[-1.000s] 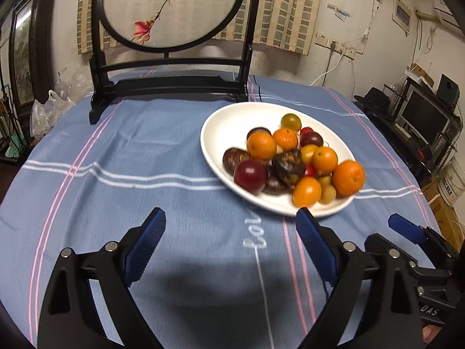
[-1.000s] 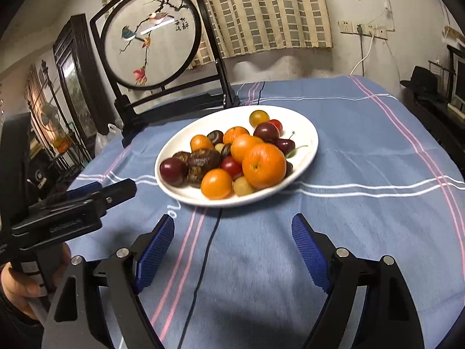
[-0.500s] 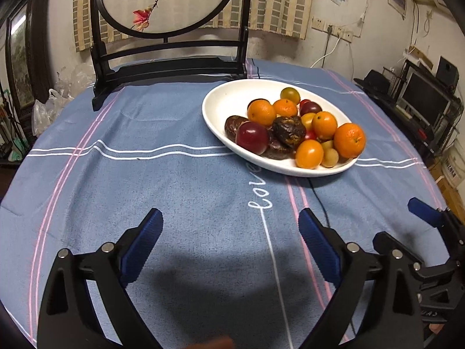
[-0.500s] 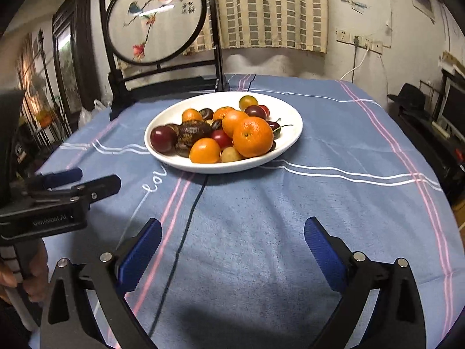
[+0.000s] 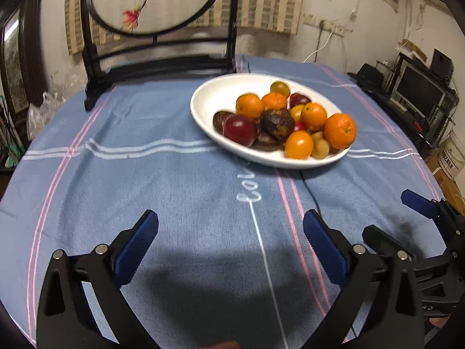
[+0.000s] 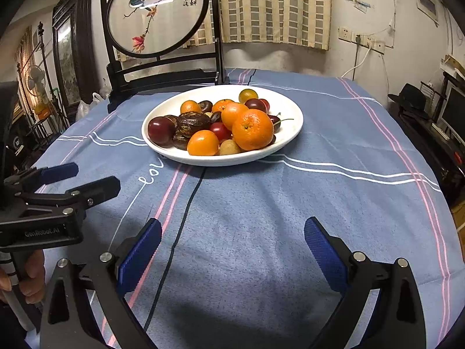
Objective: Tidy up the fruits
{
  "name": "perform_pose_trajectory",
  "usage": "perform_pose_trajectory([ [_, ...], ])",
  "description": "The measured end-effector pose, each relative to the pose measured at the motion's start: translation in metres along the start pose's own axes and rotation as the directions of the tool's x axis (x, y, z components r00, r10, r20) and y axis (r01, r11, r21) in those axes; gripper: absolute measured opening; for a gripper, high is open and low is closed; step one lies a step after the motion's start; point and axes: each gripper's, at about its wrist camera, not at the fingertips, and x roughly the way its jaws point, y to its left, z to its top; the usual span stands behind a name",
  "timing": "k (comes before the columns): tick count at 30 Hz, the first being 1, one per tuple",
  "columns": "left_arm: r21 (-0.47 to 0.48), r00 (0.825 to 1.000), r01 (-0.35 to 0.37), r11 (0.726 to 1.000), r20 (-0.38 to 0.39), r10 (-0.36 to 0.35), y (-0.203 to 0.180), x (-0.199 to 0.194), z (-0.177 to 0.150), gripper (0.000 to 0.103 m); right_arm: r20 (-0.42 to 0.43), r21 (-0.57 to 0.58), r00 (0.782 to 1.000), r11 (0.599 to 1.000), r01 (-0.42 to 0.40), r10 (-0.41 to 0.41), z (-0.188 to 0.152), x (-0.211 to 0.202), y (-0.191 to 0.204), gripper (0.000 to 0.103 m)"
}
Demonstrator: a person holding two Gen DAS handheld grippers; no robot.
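Observation:
A white oval plate [image 5: 215,93] [image 6: 287,107] holds a pile of fruit: oranges [image 5: 339,130] [image 6: 252,129], dark red plums [image 5: 240,130] [image 6: 160,127], a wrinkled dark passion fruit [image 5: 276,119] [image 6: 193,120] and small yellow fruits. My left gripper [image 5: 231,229] is open and empty, low over the blue cloth, well short of the plate. My right gripper [image 6: 232,234] is open and empty, also short of the plate. Each gripper shows at the edge of the other's view [image 5: 418,221] [image 6: 58,186].
The round table wears a blue cloth [image 6: 334,203] with pink and white stripes. A black framed round bird screen [image 6: 158,14] stands at the table's back. Shelves with a monitor [image 5: 418,90] are to the right, clutter and bags [image 5: 40,110] to the left.
Both grippers have drawn back from the plate and tilted up slightly, so the plate sits farther off. Both stayed open and empty. The fruit has not moved.

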Motion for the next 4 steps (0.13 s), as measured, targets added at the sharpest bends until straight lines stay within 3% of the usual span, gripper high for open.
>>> perform_pose_trajectory([
  [4, -0.021, 1.0, 0.009, 1.0, -0.021, -0.009, 0.0018, 0.0031, -0.0026, 0.098, -0.024, 0.008, 1.0, 1.0, 0.004, -0.004, -0.0005, 0.0048, -0.0014, 0.099],
])
